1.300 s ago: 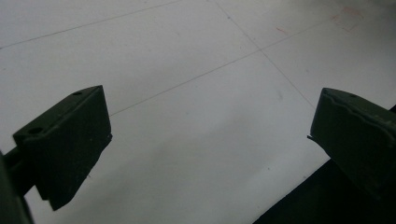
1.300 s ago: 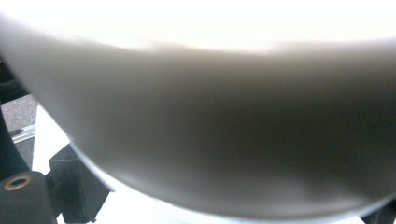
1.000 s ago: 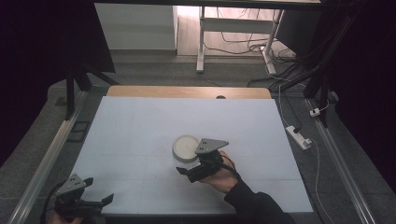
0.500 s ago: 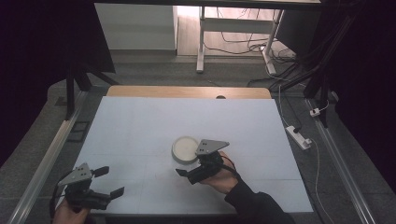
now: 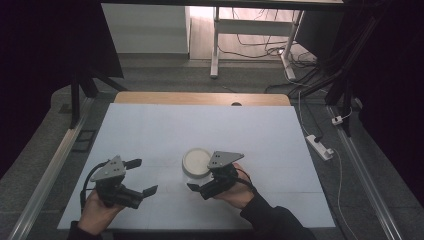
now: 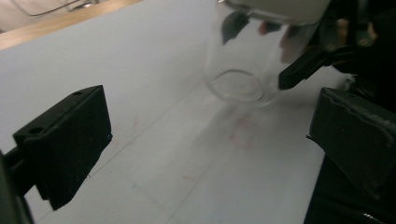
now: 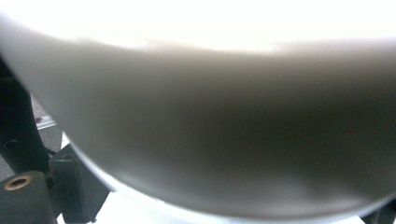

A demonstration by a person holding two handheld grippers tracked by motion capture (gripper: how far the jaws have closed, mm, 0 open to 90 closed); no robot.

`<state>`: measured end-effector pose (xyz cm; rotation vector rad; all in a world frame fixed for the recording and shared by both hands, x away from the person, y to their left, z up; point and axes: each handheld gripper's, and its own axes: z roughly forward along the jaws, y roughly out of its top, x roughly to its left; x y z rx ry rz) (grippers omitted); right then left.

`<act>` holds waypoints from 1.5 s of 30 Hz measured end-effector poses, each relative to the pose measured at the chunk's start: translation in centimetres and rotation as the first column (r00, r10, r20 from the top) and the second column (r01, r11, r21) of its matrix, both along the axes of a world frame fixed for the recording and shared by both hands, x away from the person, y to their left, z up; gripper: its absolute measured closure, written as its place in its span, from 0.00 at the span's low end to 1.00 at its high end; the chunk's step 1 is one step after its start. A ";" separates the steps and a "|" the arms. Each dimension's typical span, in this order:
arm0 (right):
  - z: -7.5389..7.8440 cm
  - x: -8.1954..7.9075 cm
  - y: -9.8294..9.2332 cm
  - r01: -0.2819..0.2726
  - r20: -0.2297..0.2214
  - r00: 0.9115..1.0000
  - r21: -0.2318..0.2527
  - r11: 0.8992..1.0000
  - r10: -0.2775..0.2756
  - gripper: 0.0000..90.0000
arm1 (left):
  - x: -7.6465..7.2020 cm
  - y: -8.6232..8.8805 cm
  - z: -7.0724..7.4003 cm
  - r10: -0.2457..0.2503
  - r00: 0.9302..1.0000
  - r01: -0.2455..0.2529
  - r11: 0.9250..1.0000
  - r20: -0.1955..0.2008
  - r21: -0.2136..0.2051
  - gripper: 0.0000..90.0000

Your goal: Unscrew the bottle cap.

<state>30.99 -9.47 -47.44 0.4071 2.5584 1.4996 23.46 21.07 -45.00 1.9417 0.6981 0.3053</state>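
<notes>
High view: the right gripper (image 5: 200,186) sits at the near side of a clear glass jar (image 5: 196,171) with a white lid (image 5: 196,160), its jaws reaching to either side of the jar's wall just under the lid, and the person's right hand (image 5: 235,187) wraps the handle from behind. The grip looks meant to steady the jar so that it cannot turn or slide while something is done to the lid; whether the jaws actually press the glass I cannot tell, since the right gripper view is taken up at close range by the blurred pale underside of the lid (image 7: 196,116). The left gripper (image 5: 139,177) is held in the left hand (image 5: 97,207) well apart to the left, low over the table, its jaws spread wide with nothing between them and aimed toward the jar. In the left gripper view the two black pads stand far apart at the frame's edges, and between them, farther off, the jar (image 6: 247,60) stands upright and empty on the white table cover (image 6: 154,140), with one jaw of the right gripper (image 6: 308,65) against its side. That wide opening suits a coming grasp on the lid, I judge. The jar stands near the middle of the white table (image 5: 150,130), toward the person's edge.
</notes>
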 end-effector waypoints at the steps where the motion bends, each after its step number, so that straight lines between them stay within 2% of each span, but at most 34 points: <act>1: 0.0 0.0 0.1 -0.003 0.002 1.000 0.001 1.000 0.003 0.08 | 0.2 -0.4 0.1 -0.021 1.000 0.021 1.000 0.015 0.011 0.00; 4: -0.1 -0.2 0.2 -0.013 0.003 1.000 -0.001 1.000 0.013 0.08 | 0.8 -1.6 0.6 -0.064 0.997 0.062 0.998 0.046 0.026 0.00; 8: -0.1 -0.3 0.3 -0.030 0.002 1.000 0.004 1.000 0.030 0.08 | 2.3 -2.9 1.0 -0.130 0.990 0.129 0.991 0.047 0.021 0.00; 10: -0.1 -0.4 0.4 -0.038 0.000 0.999 0.003 0.999 0.038 0.08 | 3.0 -3.4 1.1 -0.172 0.984 0.172 0.985 0.040 0.007 0.00; 13: -0.2 -0.5 0.5 -0.054 -0.007 0.998 0.007 0.998 0.054 0.08 | 4.1 -4.3 1.2 -0.234 0.972 0.234 0.972 0.037 0.011 0.00; 17: -0.1 -0.5 0.5 -0.069 -0.008 0.998 0.010 0.998 0.069 0.08 | 5.3 -5.1 1.3 -0.318 0.947 0.318 0.948 0.036 0.002 0.00; 19: -0.1 -0.5 0.5 -0.078 -0.008 0.997 0.007 0.997 0.078 0.08 | 5.7 -5.4 1.4 -0.345 0.938 0.346 0.938 0.035 -0.004 0.00; 23: -0.2 -0.6 0.6 -0.096 -0.009 0.995 0.001 0.995 0.096 0.08 | 6.4 -5.9 1.6 -0.413 0.910 0.414 0.910 0.036 -0.025 0.00; 27: -0.3 -0.7 0.8 -0.120 -0.012 0.993 -0.014 0.993 0.120 0.08 | 7.0 -6.7 1.5 -0.473 0.881 0.473 0.881 0.024 -0.012 0.00; 30: -0.3 -0.8 0.8 -0.126 -0.011 0.992 -0.018 0.992 0.126 0.08 | 7.3 -7.3 1.2 -0.502 0.865 0.503 0.864 0.016 -0.017 0.00; 32: -0.3 -0.8 0.8 -0.132 -0.010 0.991 -0.021 0.991 0.131 0.08 | 7.5 -7.6 1.0 -0.515 0.857 0.515 0.857 0.012 -0.018 0.00; 36: -0.3 -0.8 0.9 -0.142 -0.009 0.990 -0.023 0.990 0.142 0.08 | 7.7 -8.2 0.9 -0.550 0.835 0.550 0.835 0.018 -0.014 0.01; 38: -0.3 -0.8 0.9 -0.151 -0.002 0.989 -0.029 0.988 0.151 0.08 | 7.7 -8.3 0.9 -0.547 0.836 0.548 0.836 0.028 -0.018 0.06; 41: -0.3 -0.8 0.9 -0.151 -0.001 0.988 -0.031 0.988 0.151 0.08 | 7.6 -8.3 0.8 -0.550 0.834 0.551 0.835 0.050 -0.009 0.07; 45: -0.4 -0.9 0.9 -0.152 0.002 0.988 -0.037 0.988 0.152 0.08 | 7.5 -8.3 0.7 -0.548 0.835 0.548 0.836 0.057 0.006 0.08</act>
